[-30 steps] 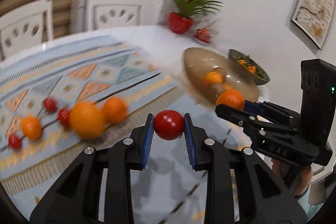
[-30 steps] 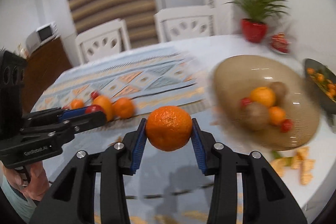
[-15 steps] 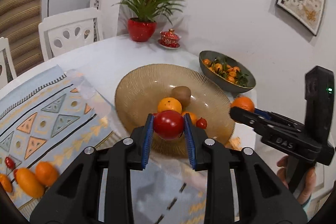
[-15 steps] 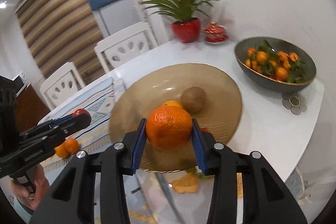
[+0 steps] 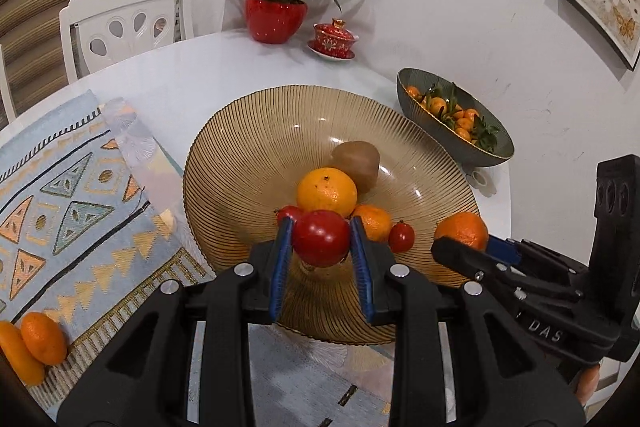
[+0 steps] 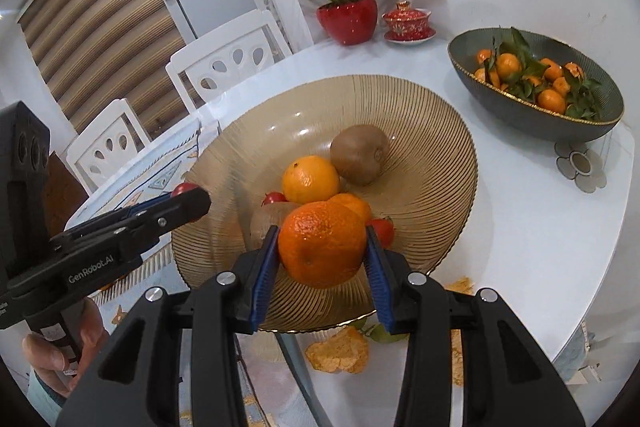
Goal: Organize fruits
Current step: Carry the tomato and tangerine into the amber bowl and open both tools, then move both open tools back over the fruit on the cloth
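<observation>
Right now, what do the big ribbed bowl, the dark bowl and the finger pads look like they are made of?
Ribbed bowl: probably amber tinted glass, glossy; see-through, with fine radial ridges and sharp highlights.
Dark bowl: likely glazed ceramic, perhaps glass; opaque grey-green, finely ribbed, with a gold-coloured rim.
Finger pads: blue, matte, finely grooved; probably rubber or soft plastic, on black plastic-looking fingers.
</observation>
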